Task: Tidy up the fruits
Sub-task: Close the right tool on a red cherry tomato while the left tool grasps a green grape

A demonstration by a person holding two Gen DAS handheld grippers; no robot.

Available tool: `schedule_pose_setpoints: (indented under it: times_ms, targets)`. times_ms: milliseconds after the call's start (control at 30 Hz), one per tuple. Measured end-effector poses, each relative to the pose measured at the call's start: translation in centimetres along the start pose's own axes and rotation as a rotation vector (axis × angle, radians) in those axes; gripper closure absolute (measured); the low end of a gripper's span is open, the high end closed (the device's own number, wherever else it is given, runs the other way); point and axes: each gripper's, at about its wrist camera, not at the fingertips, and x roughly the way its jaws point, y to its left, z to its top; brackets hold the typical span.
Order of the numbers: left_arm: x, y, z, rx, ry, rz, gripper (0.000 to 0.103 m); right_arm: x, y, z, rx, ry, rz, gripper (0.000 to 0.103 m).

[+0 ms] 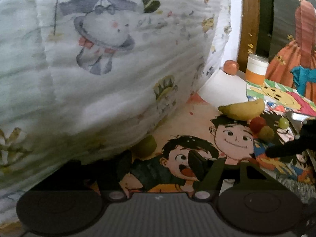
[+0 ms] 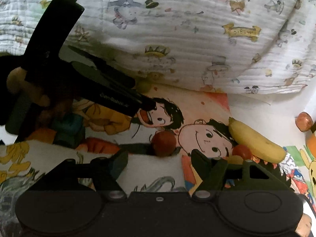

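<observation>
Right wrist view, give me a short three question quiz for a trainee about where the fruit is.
1. True or false: the banana is held in the right tool.
2. What lies just ahead of the open right tool? A) red fruit B) lemon C) cup
3. What colour is the small fruit tucked against the printed quilt?
Key: 1 false; 2 A; 3 green.
</observation>
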Motion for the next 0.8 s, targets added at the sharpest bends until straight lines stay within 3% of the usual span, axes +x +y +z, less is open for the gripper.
schedule_pose_setpoints:
  times_ms: [233, 433, 700, 800]
  targets:
    - [0.8, 0.0, 0.5, -0.082, 0.002, 0.051, 0.049, 1.1, -0.2, 0.3, 0.036, -0.006, 0.01, 0.046]
    - [0.9, -0.2, 0.4, -0.081, 0.001, 0.079, 0.053, 1.8, -0.5, 0.6, 0.061, -0.006, 0.024, 0.053]
    - [0.9, -0.2, 0.4, -0.112, -0.001, 0.121, 0.073, 2.0, -0.4, 0.7, 0.082, -0.015, 0.008, 0.067]
    - [1.0, -0.2, 0.4, -0.111, 0.002, 0.139, 0.075, 2.0, -0.4, 0.7, 0.089, -0.018, 0.004, 0.07]
